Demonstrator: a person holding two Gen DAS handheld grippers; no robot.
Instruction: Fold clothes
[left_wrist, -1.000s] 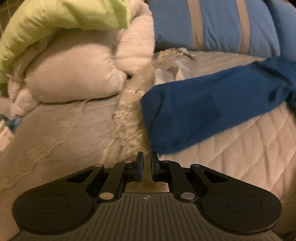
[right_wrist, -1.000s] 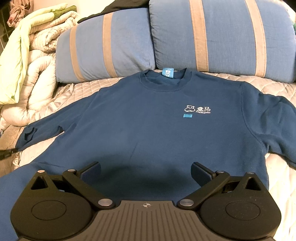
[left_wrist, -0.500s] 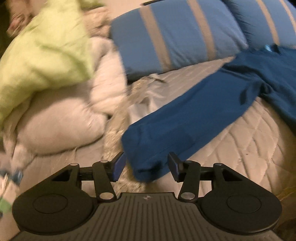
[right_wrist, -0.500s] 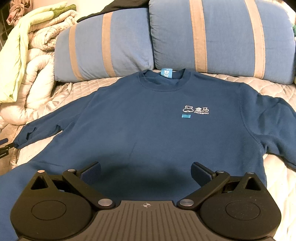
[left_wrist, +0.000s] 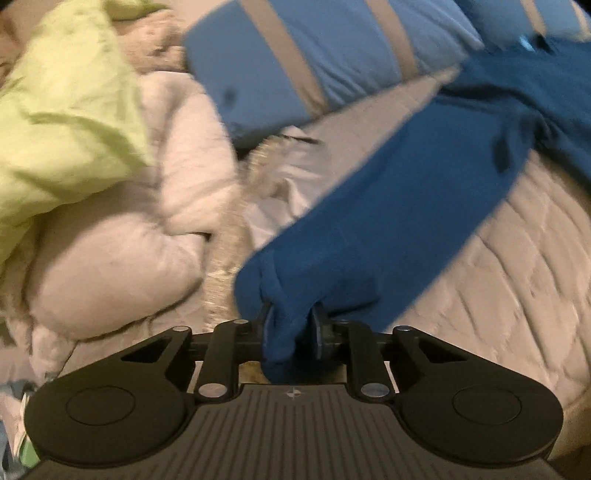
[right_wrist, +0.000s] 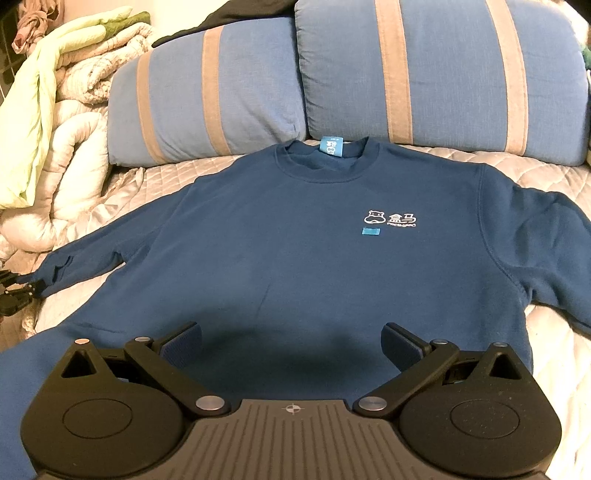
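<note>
A dark blue sweatshirt (right_wrist: 303, 251) lies face up on the quilted bed, collar toward the pillows, with a white logo on the chest. My left gripper (left_wrist: 292, 329) is shut on the cuff of its left sleeve (left_wrist: 388, 236); the sleeve runs up and right toward the body. In the right wrist view the left gripper (right_wrist: 18, 291) shows at the far left edge, at the sleeve end. My right gripper (right_wrist: 292, 347) is open and empty, hovering over the lower part of the sweatshirt, fingers spread wide.
Two blue pillows with tan stripes (right_wrist: 436, 74) lie along the head of the bed. A rolled white duvet (left_wrist: 122, 266) with a light green blanket (left_wrist: 70, 122) on it sits at the left. The quilted bedspread (left_wrist: 517, 295) shows right of the sleeve.
My left gripper opened, moved onto the sleeve cuff and closed on it. The right gripper has stayed almost still over the sweatshirt.
</note>
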